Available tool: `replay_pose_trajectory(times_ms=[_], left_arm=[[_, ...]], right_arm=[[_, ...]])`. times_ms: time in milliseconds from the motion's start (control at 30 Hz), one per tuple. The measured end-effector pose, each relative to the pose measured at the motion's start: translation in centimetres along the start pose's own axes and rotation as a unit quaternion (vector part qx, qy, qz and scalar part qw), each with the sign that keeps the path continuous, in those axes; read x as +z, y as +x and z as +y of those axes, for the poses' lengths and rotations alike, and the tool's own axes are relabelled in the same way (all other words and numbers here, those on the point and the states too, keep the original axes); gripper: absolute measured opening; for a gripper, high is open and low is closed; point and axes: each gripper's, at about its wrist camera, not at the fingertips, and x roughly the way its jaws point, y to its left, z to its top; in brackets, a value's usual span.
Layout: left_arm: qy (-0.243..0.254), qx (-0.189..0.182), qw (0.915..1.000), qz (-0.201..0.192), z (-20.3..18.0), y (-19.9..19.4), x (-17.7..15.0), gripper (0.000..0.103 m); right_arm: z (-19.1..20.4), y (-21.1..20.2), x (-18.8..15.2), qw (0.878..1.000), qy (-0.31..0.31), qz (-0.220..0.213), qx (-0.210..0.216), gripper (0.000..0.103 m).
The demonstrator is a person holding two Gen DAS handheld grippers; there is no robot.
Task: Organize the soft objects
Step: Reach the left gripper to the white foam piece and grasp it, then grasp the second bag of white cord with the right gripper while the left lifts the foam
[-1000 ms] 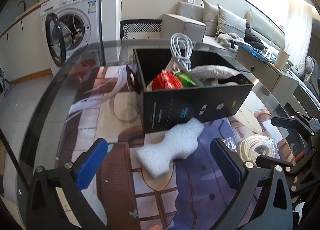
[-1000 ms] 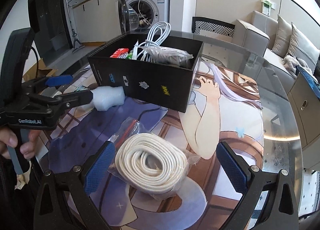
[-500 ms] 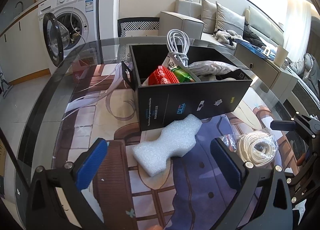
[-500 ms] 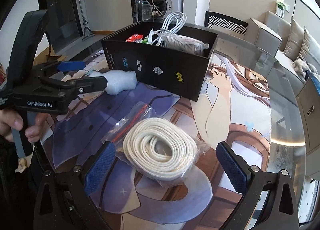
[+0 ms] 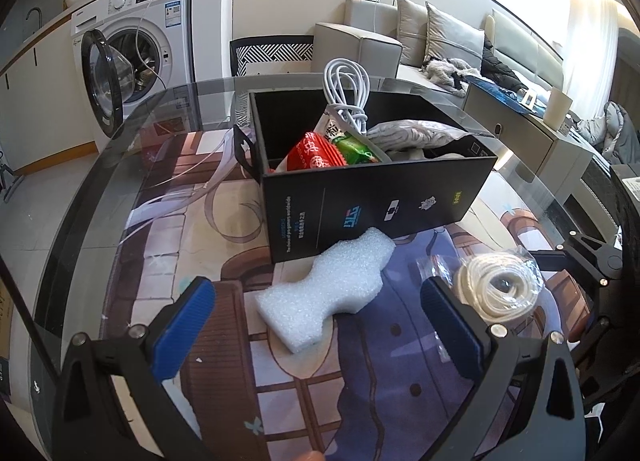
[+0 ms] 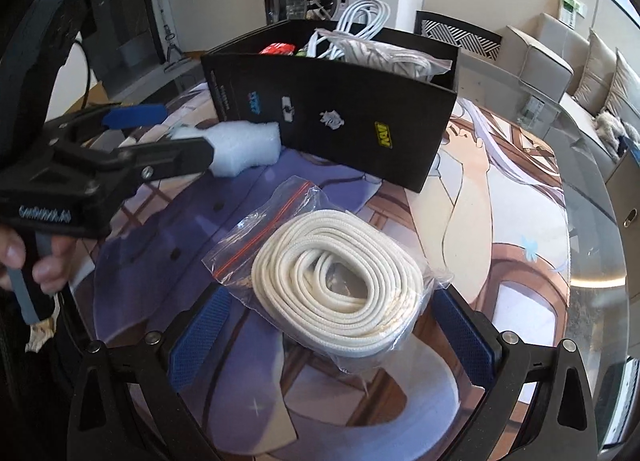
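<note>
A white foam block [image 5: 326, 285] lies on the printed mat in front of a black box [image 5: 372, 205]. My left gripper [image 5: 320, 335] is open, its blue pads on either side of the foam's near end. The foam also shows in the right wrist view [image 6: 244, 145] behind the left gripper's fingers [image 6: 168, 157]. A coil of white rope in a clear zip bag [image 6: 340, 281] lies near the box [image 6: 344, 117]. My right gripper [image 6: 332, 341] is open with the bag's near edge between its pads. The box holds a white cable [image 5: 346, 93], red and green packets [image 5: 316, 153] and grey cloth.
The round glass table [image 5: 96, 197] has its edge close on the left and near side. A washing machine [image 5: 132, 45] with its door open stands behind. A sofa [image 5: 440, 41] and a low cabinet stand at the back right. A chair [image 5: 272, 57] is behind the box.
Both grippers moved forward and lower. The foam now sits between the left pads and the rope bag reaches between the right pads. Both stay open.
</note>
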Motion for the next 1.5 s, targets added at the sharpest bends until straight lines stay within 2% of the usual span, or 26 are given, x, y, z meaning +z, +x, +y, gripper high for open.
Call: replay_pose_trajectory(times_ms=[167,467,800,900,1233,1267,1400,1500], left_arm=[[0.001,0.000,1.0000,0.002,-0.1,0.0,0.0,0.103],[-0.001,0.000,1.0000,0.008,-0.2,0.3,-0.2,0.103],[-0.032,-0.010,0.9982,0.049,0.6,2.6,-0.1,0.103],[-0.036,-0.010,0.9980,0.050,0.7,2.7,0.1,0.103],[-0.019,0.020,0.9979,0.059,-0.1,3.4,0.1,0.101],[-0.015,0.024,0.9978,0.060,-0.2,3.4,0.0,0.099],[0.008,0.041,0.9978,0.051,-0.9,3.1,-0.1,0.072],[0.015,0.036,0.9980,0.050,-1.0,2.8,-0.2,0.070]], right_arm=[[-0.4,0.1,0.5,1.000,0.031,0.000,0.003,0.102],[-1.2,-0.7,0.4,0.999,0.031,-0.010,-0.009,0.102],[-0.7,-0.5,0.2,1.000,0.020,-0.011,-0.006,0.102],[-0.7,-0.6,0.2,1.000,0.021,-0.012,-0.007,0.102],[-0.2,-0.9,0.2,1.000,0.016,-0.016,-0.009,0.102],[-0.3,-0.9,0.2,1.000,0.016,-0.016,-0.009,0.102],[-0.2,-1.1,0.2,1.000,0.014,-0.020,-0.012,0.102],[-0.4,-1.5,0.3,0.999,0.019,-0.025,-0.011,0.102]])
